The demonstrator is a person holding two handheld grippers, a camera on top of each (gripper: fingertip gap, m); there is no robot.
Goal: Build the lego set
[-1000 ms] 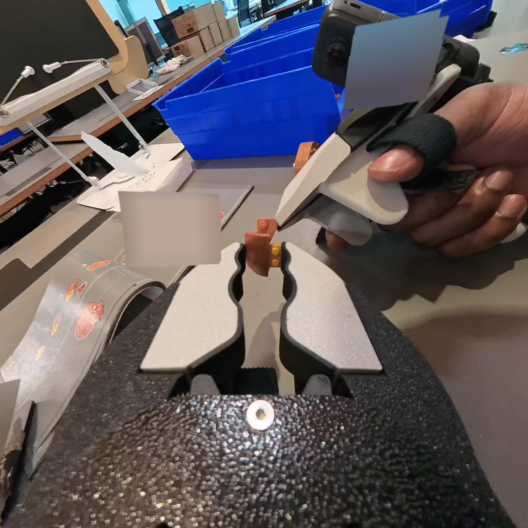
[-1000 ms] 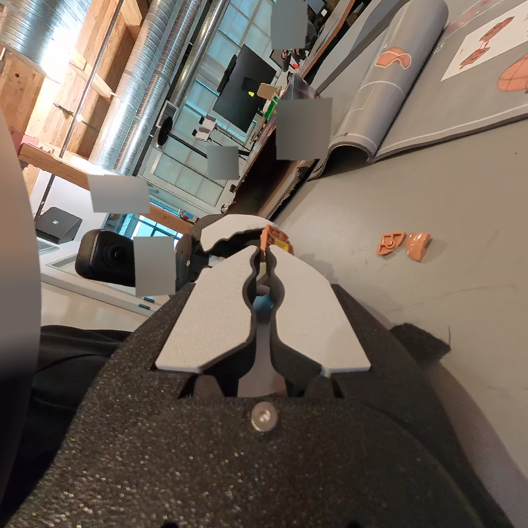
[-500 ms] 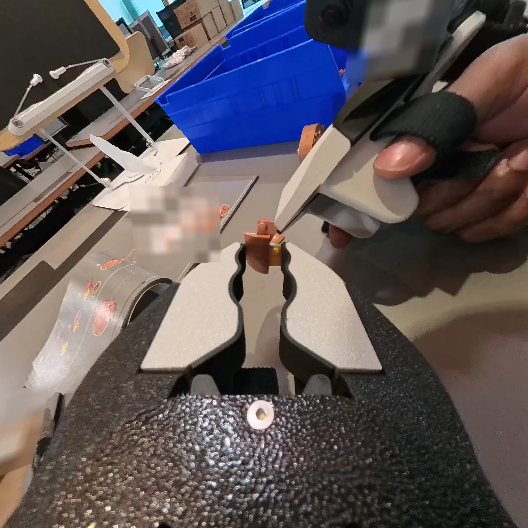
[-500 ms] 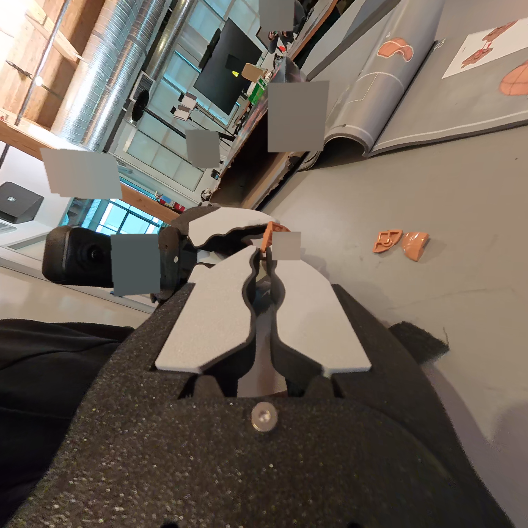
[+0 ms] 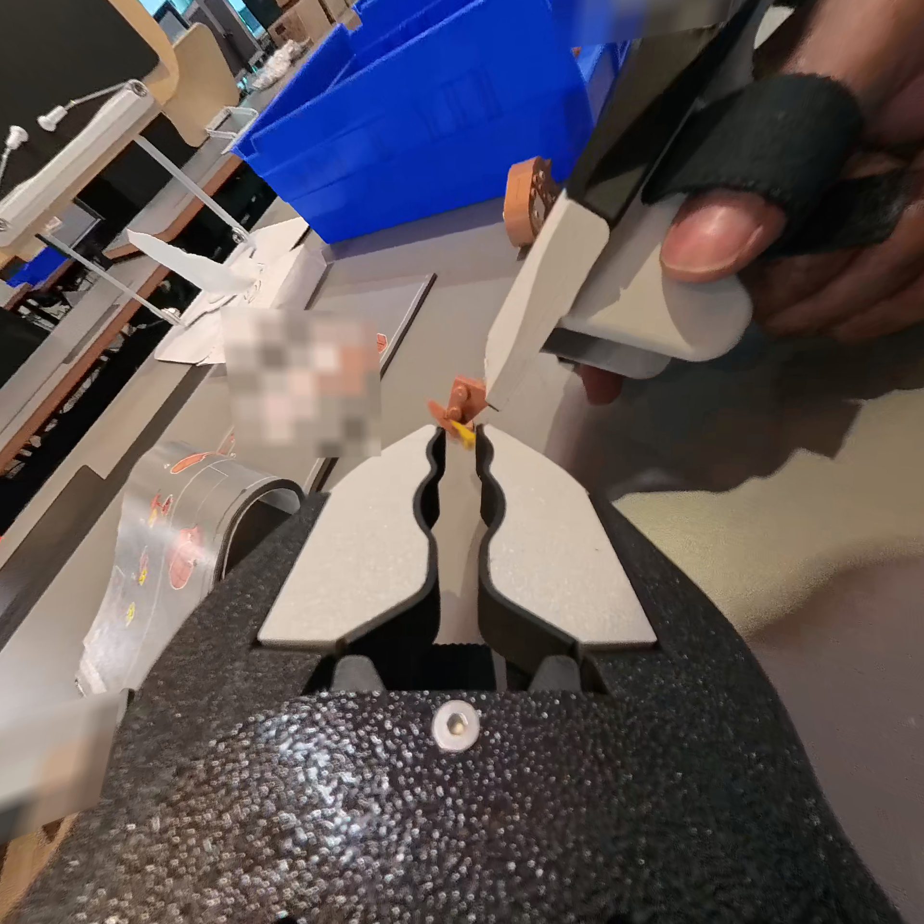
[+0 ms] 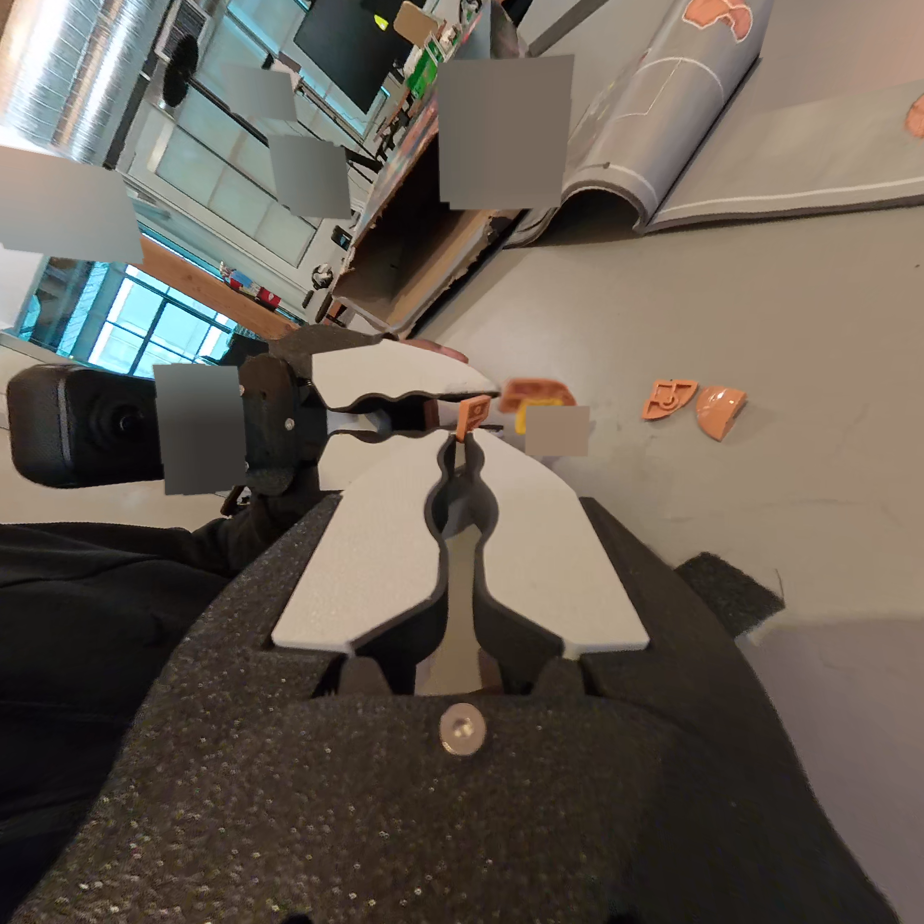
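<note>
An open booklet point(image 5: 165, 525) curls at the left of the grey worktop point(image 5: 750, 575), blue bins point(image 5: 425, 125) behind it. The left tongs point(image 5: 457, 434) stand slightly parted around a brown-and-yellow brick cluster point(image 5: 457, 417); contact is unclear. The right tongs point(image 6: 462, 436) pinch a small orange plate point(image 6: 472, 412). Two orange curved pieces point(image 6: 692, 405) lie farther right.

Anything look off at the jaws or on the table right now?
Yes. The brown-and-yellow brick piece sits tilted at the very tips of the left gripper, mostly beyond the jaws; I cannot tell whether it is gripped. The right gripper pinches a small orange plate by one edge only.
</note>
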